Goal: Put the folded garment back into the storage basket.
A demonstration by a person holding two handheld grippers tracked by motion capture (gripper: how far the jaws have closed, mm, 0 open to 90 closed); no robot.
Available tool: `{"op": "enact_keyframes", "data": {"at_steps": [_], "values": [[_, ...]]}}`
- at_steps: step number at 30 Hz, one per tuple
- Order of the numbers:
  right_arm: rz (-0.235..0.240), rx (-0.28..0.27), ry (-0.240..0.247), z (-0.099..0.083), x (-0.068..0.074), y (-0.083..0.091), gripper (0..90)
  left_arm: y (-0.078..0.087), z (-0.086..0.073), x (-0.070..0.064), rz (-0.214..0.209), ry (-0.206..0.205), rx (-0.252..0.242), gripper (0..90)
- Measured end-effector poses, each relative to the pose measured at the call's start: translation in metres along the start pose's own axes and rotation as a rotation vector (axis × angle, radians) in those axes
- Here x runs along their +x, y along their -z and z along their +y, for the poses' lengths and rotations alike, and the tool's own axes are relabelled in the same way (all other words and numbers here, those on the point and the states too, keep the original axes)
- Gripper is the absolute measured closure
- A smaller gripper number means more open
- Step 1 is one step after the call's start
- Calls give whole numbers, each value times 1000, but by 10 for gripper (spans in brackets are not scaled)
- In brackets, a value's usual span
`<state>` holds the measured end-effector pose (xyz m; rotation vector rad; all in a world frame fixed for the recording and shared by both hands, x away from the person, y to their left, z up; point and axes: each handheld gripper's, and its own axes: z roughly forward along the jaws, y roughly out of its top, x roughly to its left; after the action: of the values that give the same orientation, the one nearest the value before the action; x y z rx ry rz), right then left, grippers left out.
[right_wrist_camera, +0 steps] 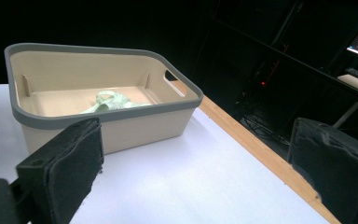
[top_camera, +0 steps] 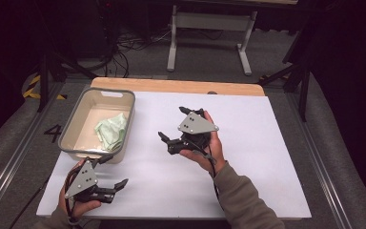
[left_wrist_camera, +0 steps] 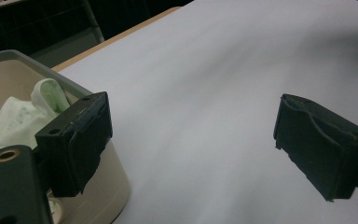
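Observation:
A beige bin with a grey rim [top_camera: 124, 93] stands at the table's left, and a crumpled pale green cloth [top_camera: 112, 131] lies inside it. My left gripper [top_camera: 114, 171] is open and empty just in front of the bin's near corner. My right gripper [top_camera: 174, 125] is open and empty over the middle of the white sheet, pointing left toward the bin. The left gripper view has the gripper [left_wrist_camera: 196, 144] spread wide, one pad beside the bin wall [left_wrist_camera: 107, 191] and the cloth [left_wrist_camera: 21, 116]. From the right gripper [right_wrist_camera: 200, 172], the bin [right_wrist_camera: 121, 128] stands ahead with the cloth [right_wrist_camera: 109, 102] in it.
A white sheet [top_camera: 248, 181] covers the table, with a strip of wooden edge [top_camera: 171, 85] at the far side. Beyond it a grey table frame [top_camera: 209, 28], cables and dark stand legs sit on the floor. A "4" mark [top_camera: 53, 132] is on the floor at left.

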<state>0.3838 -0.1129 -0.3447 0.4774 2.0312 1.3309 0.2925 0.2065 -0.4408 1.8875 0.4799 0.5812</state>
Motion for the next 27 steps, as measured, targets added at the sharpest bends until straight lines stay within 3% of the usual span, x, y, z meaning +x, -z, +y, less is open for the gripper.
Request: {"op": "enact_keyframes", "data": {"at_steps": [17,27], "values": [[-52,-6,48,-10,-4,23,43,-2,-1,-1,-6,3,6,123],[-71,3,48,-13,-7,34,45,-4,-1,0,-6,-3,15,123]]}}
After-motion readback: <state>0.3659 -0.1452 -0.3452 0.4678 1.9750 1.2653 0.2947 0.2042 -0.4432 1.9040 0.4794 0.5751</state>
